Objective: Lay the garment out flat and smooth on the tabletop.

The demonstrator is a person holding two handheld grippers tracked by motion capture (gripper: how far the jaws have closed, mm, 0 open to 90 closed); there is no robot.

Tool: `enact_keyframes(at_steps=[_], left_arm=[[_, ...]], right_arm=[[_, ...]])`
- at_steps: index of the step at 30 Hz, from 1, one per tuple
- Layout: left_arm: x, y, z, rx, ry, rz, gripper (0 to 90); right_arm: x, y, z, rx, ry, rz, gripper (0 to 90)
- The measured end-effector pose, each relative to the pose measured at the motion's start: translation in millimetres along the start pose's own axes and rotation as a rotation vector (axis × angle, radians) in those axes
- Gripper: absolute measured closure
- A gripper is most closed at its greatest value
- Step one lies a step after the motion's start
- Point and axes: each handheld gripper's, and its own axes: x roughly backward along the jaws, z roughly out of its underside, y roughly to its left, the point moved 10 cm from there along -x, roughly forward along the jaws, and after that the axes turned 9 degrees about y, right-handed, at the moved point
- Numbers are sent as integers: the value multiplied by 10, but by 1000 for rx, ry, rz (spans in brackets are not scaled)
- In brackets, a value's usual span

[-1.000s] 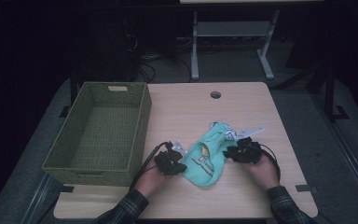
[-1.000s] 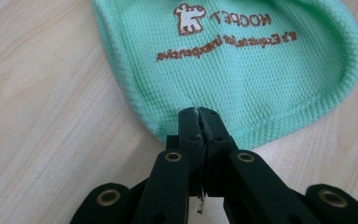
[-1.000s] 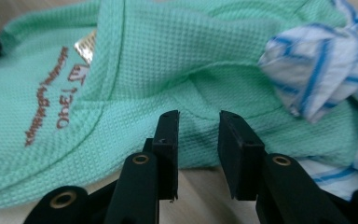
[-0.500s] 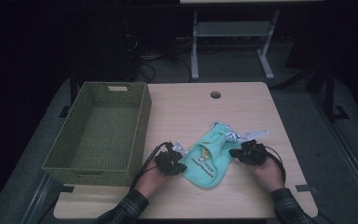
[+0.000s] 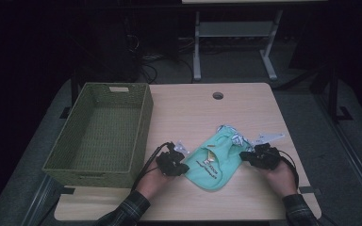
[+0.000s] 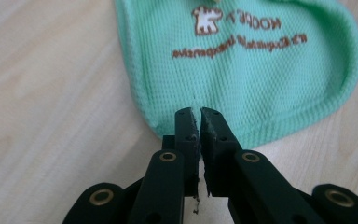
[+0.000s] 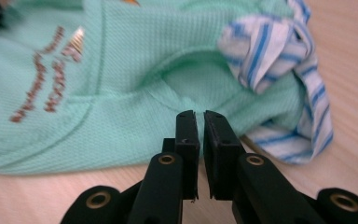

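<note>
A mint-green bib [image 5: 213, 162] with brown lettering lies flat on the wooden table, its blue-striped white lining [image 7: 265, 51] bunched at the neck end. My left gripper [image 5: 183, 168] [image 6: 196, 112] pinches the bib's rounded bottom edge [image 6: 242, 60], where a small pucker runs into the tips. My right gripper [image 5: 243, 157] [image 7: 196, 113] holds a fold near the neck [image 7: 177, 88]. Both pairs of jaws have just eased open a little, with cloth still between them and a thin gap showing.
A green woven basket [image 5: 141, 123] stands to the left of the left hand. A white strap [image 5: 269, 137] trails from the bib toward the table's right edge. A cable hole [image 5: 218, 95] sits at the back. Dark floor and a desk frame [image 5: 235, 33] lie beyond.
My right gripper has drawn to the right, and the bib has spread out flatter and wider between the two grippers. The left hand has stayed where it was.
</note>
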Motion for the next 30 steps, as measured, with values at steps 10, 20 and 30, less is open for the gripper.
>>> enact_keyframes(at_steps=[10, 20, 30], left_arm=[[153, 267, -381, 3, -79, -42, 896], [-63, 496, -836, -7, -105, -17, 896], [-424, 278, -928, -62, -51, 35, 895]], right_arm=[[36, 294, -69, 37, -17, -70, 897], [-42, 505, -16, 70, 11, -113, 897], [-115, 543, 24, 84, 35, -120, 897]])
